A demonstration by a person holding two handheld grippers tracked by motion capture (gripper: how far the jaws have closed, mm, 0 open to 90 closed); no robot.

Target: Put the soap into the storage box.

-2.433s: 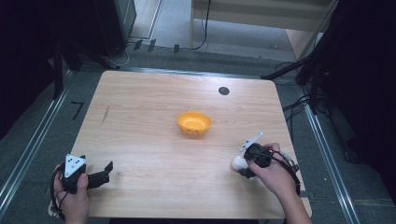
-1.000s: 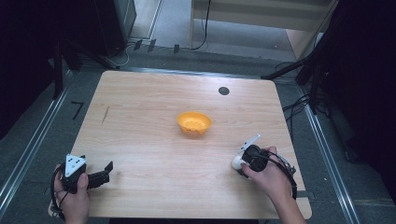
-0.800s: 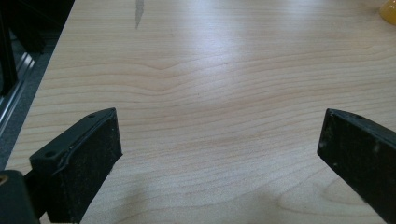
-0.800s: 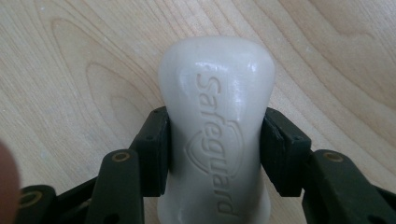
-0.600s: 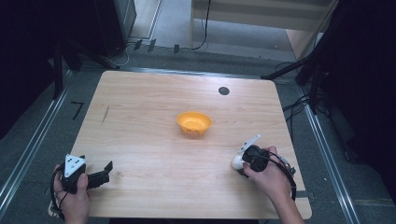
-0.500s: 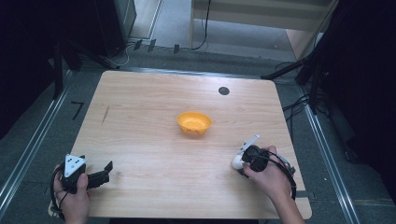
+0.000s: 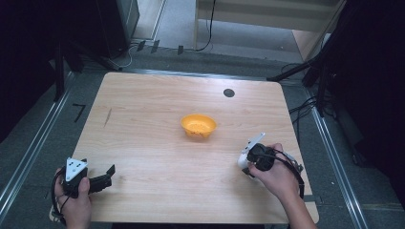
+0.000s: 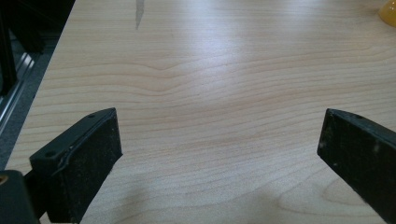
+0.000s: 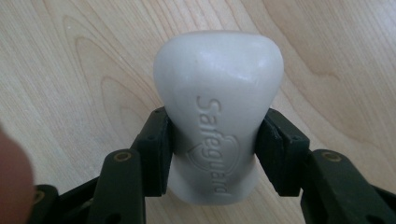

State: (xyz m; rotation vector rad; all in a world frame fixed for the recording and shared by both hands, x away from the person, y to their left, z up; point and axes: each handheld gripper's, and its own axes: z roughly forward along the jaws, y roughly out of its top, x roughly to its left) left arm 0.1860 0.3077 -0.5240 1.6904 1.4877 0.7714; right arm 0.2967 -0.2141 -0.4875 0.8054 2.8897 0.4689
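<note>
While I look down from the high view, my right tool (image 7: 246, 160) sits near the right front edge of the pale wooden surface (image 7: 157, 138), my hand wrapped over its black body and the wrist bent so the tool points left and down. A white bar of soap (image 7: 243, 161) shows just under its tip, low on the surface. Well apart, near the middle of the surface, stands a small round orange bowl (image 7: 198, 126), smooth and shallow. A small dark round disc (image 7: 229, 92) lies farther back. My left tool (image 7: 102, 177) rests at the front left corner, lying level, with its grey three-cornered plate facing up and my hand closed around the handle.

In the left gripper view, the two black jaws stand wide apart with bare, grained wood between them; nothing is held. The edge of the orange bowl peeks in at the top right corner.

In the right gripper view, the jaws are clamped on the bar of soap, one ribbed black pad pressed into each side of its narrower waist. The soap is smooth, matte and off-white, with a rounded, broader end beyond the pads. The word "Safeguard" is embossed along its face, over a raised shield outline. Wood grain runs beneath it.
</note>
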